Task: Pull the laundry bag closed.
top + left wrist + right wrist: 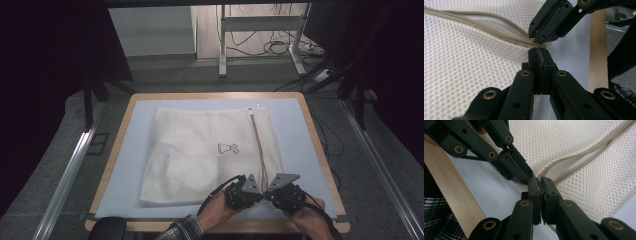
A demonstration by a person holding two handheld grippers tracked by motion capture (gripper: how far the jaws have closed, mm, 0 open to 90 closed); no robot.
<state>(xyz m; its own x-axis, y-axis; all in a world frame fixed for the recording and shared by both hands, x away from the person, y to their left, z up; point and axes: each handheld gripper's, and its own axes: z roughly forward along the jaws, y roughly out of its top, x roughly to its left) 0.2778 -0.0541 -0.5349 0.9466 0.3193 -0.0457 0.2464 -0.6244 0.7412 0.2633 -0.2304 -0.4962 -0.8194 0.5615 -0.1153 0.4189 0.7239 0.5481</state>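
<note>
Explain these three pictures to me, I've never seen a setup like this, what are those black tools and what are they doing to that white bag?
A person sits at a table with a hand-held gripper in each hand: two-jaw pincers carrying small cameras. The top picture looks down from above the table; the other two look along each tool's own jaws.

On the table's pale mat lies a white mesh bag with a beige zipper along its right side, partly open.

The left hand-held gripper and the right hand-held gripper meet at the zipper's near end. Both sets of jaws are shut, pinching there, at or beside the zipper; which part each one grips is too small to tell.
</note>
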